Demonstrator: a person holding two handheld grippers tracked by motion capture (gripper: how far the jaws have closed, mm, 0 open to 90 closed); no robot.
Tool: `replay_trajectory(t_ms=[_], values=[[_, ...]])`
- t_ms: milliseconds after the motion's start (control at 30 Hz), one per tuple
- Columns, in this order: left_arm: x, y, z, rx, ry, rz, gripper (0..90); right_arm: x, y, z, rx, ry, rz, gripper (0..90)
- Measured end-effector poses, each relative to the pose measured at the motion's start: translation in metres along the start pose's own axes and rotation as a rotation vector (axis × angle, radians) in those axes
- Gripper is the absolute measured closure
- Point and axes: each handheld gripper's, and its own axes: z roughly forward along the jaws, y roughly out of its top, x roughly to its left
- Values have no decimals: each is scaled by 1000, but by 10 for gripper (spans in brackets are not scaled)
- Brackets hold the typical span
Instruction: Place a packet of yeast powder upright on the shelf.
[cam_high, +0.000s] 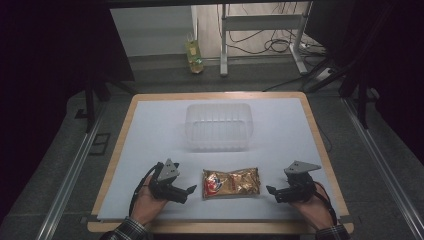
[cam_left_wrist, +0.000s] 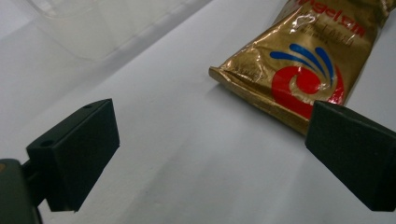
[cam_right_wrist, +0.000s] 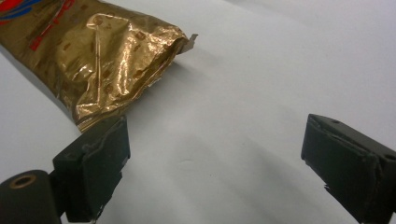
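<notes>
The left tool (cam_high: 191, 190) and the right tool (cam_high: 270, 190) are both wide open and hold nothing. The gold snack bag (cam_high: 231, 182) lies flat on the desk (cam_high: 150, 130) between them, long way across, one end toward each, the left tool a bit closer

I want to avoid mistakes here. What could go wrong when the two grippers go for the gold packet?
1. The gold snack packet lies flat on the white table, and its foil looks smooth, so open jaws may slide over it.
2. The left gripper and right gripper face each other across the packet; closing in together, they might collide.
3. The clear plastic container looks light; a careless drop may push it.
</notes>
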Motion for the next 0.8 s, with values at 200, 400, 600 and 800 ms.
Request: replay_trajectory(t_ms=[200, 400, 600, 800], values=[[-2, 0, 1, 3, -18, 12, 32, -5, -3, 3, 13, 50, 11, 79], [-5, 0, 3, 13, -19, 30, 51, -4, -3, 5, 20, 49, -14, 76], [-5, 1, 3, 12, -25, 25, 65, -5, -4, 6, 22, 39, -31, 74], [-6, 2, 2, 18, -20, 30, 118, -4, -4, 6, 20, 40, -38, 74]])
